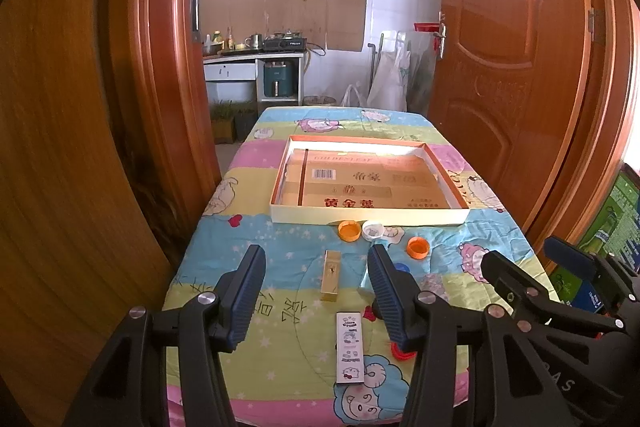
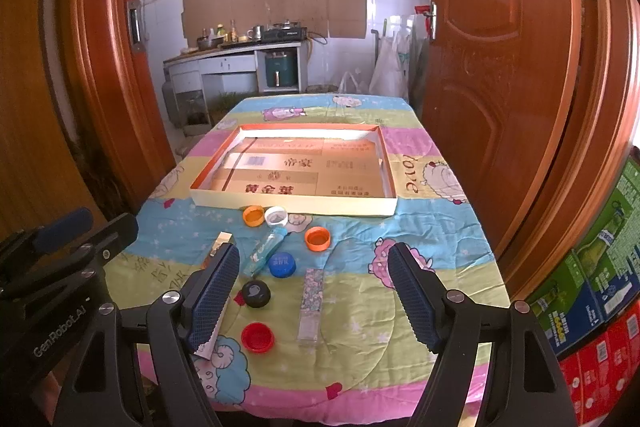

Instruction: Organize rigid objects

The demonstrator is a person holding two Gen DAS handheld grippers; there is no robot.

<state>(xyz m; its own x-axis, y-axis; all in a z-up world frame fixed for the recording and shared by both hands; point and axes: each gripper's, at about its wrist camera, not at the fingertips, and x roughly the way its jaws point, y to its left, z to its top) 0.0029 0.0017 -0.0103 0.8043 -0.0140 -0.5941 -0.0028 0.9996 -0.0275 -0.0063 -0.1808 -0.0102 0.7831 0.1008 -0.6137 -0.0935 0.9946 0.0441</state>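
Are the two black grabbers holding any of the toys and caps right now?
No. The left gripper and the right gripper both hang open above the table, with nothing between their blue ribbed pads.

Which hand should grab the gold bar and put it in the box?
Left, probably. The gold bar lies straight ahead between the left tool's open fingers, in line with the box. From the right tool, it sits off to the side, partly hidden behind a finger.
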